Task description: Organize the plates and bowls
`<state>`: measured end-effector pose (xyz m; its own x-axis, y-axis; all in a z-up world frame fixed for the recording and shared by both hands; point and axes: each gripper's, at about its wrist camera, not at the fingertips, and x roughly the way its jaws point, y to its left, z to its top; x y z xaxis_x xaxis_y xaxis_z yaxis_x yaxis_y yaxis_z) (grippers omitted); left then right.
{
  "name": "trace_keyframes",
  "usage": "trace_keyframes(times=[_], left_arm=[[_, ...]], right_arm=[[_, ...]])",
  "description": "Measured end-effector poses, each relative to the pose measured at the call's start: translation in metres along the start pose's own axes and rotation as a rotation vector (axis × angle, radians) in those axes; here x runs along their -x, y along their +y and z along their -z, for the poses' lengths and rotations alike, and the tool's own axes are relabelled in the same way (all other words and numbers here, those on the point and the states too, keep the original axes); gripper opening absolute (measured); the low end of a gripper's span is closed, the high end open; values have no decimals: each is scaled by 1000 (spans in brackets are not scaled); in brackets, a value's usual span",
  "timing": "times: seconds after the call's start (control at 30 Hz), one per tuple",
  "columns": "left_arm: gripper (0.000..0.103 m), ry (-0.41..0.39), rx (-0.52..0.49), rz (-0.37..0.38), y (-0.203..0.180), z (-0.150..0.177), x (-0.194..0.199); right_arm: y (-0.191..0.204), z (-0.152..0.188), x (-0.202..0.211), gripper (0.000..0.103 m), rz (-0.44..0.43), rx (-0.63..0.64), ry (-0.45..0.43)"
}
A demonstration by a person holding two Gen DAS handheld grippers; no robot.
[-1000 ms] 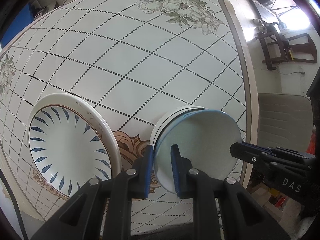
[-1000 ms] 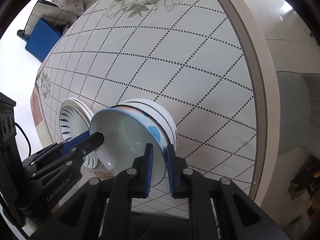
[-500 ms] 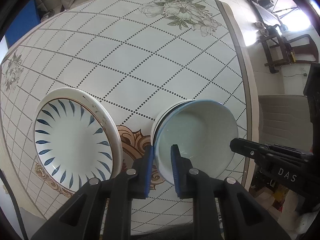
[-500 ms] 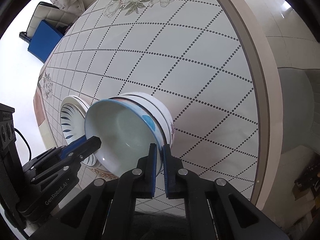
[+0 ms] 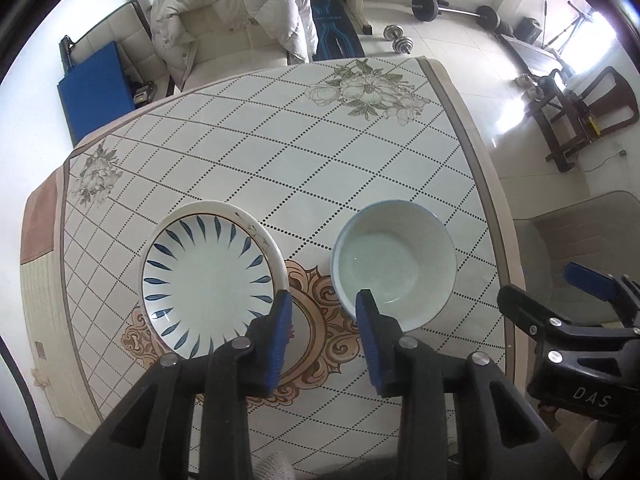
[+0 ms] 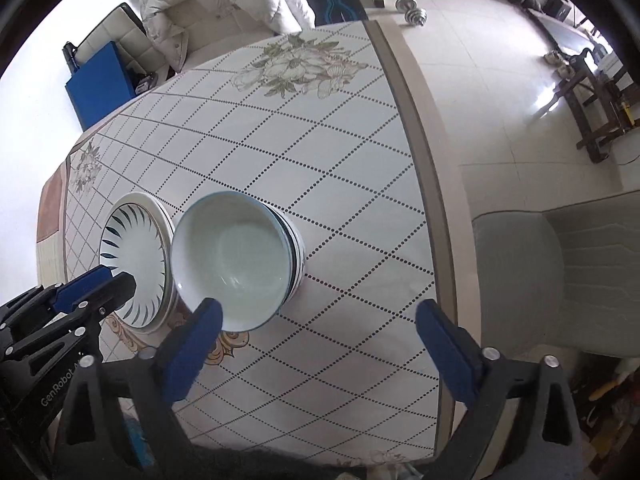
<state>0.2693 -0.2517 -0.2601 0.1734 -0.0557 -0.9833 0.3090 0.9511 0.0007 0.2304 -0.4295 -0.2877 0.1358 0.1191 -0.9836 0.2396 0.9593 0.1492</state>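
"DAS" on right gripper [image 5: 576, 280]; "GenRobot" on left gripper [image 6: 94, 284]

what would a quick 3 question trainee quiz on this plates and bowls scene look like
1. True or false: the top bowl sits nested in a stack of bowls.
2. Which gripper's jaws stand wider apart? A. left gripper B. right gripper
3. Fill in: the plate with blue leaf marks lies on the table to the ____ of the bowls in the left wrist view.

Key: 1 true; 2 B, both have just been opening and nothing is pressed between either pair of pads; 3 left.
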Motion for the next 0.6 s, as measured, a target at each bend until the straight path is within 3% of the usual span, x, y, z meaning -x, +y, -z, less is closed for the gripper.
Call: trace_keyframes(times=[0.07,0.1,0.4,0.6], left_arm=[[76,-31,2,5,2,4,11],[83,-51,1,3,2,6,17],[85,-218,29,0,4,27,75],[85,-278,19,-16,2,41,107]], right_arm=[[2,8,16,100,36,13,-43],[4,12,24,100,42,13,-61],[11,47,90,100,60,15,-191],[22,69,130,101,70,30,-262]])
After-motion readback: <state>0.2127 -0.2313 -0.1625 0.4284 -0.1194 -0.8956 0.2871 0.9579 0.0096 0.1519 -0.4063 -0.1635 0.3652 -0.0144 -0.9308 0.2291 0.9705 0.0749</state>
